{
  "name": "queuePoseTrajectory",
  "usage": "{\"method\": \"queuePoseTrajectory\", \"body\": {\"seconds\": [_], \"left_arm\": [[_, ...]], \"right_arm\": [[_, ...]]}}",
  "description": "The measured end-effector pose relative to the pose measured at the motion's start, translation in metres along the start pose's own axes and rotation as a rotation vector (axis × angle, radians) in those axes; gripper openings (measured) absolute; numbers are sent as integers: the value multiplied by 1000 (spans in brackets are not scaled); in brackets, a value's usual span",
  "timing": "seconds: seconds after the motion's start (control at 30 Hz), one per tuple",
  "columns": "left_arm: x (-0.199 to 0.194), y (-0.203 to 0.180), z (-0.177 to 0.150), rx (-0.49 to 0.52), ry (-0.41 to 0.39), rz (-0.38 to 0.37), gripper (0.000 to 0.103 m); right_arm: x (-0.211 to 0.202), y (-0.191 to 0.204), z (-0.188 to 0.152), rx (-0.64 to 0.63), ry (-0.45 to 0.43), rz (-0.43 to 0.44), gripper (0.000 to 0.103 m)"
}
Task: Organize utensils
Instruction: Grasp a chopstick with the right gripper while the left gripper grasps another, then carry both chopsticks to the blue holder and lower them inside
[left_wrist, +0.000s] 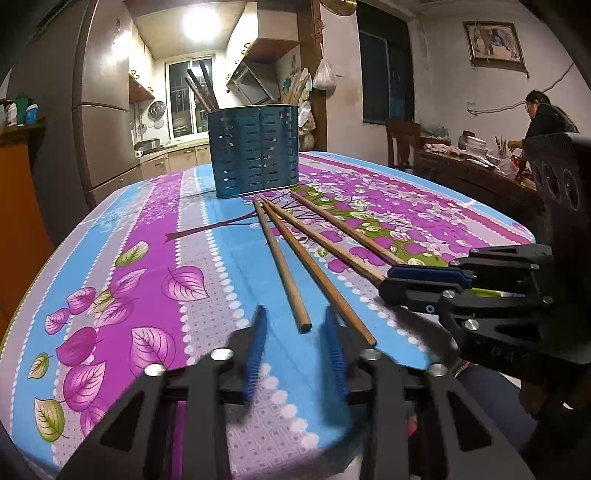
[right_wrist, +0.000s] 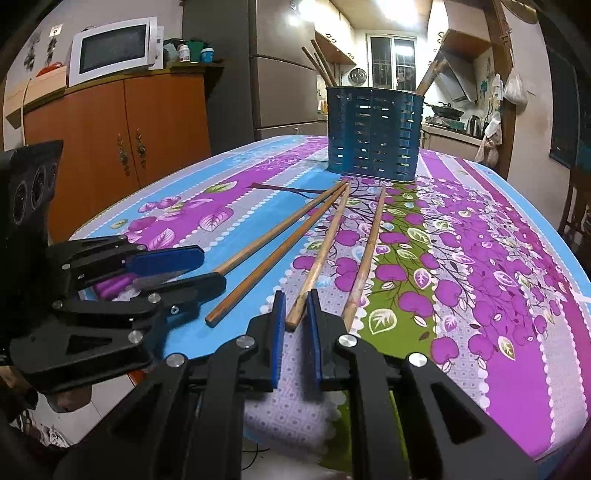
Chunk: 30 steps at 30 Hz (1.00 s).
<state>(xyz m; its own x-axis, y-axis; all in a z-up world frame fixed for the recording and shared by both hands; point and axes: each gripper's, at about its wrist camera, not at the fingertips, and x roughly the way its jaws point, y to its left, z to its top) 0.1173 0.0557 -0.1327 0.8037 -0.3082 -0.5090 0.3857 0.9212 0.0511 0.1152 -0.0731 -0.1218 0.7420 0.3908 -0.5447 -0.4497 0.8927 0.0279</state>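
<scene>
Four wooden chopsticks lie fanned on the floral tablecloth, their far tips near a blue slotted holder that has more chopsticks standing in it. The leftmost chopstick ends between the pads of my left gripper, which stand open with space on both sides of it. My right gripper is shut on the near end of the third chopstick. The second chopstick and the fourth lie free beside them.
The table's near edge runs just under both grippers. Left of the table stand an orange cabinet with a microwave and a fridge. At the far right a person works at another table, with a wooden chair nearby.
</scene>
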Motion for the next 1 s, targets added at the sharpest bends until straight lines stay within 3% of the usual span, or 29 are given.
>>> {"method": "queuePoseTrajectory", "body": {"seconds": [0.07,0.33,0.5,1.0], "left_arm": [[2,3,0,-9,-6,9,10],[2,6,-1,-22,-31,17,8],[-13,11,9,-31,-85,40,8],[-82,22,108,31,-355,97,7]], "right_arm": [[0,0,0,4,-3,-1,10],[-1,-3,-2,24,-18,6,9],[-15,-2,3,16,-74,-3,5],[-97,-29,76,-84,-269,-57,5]]}}
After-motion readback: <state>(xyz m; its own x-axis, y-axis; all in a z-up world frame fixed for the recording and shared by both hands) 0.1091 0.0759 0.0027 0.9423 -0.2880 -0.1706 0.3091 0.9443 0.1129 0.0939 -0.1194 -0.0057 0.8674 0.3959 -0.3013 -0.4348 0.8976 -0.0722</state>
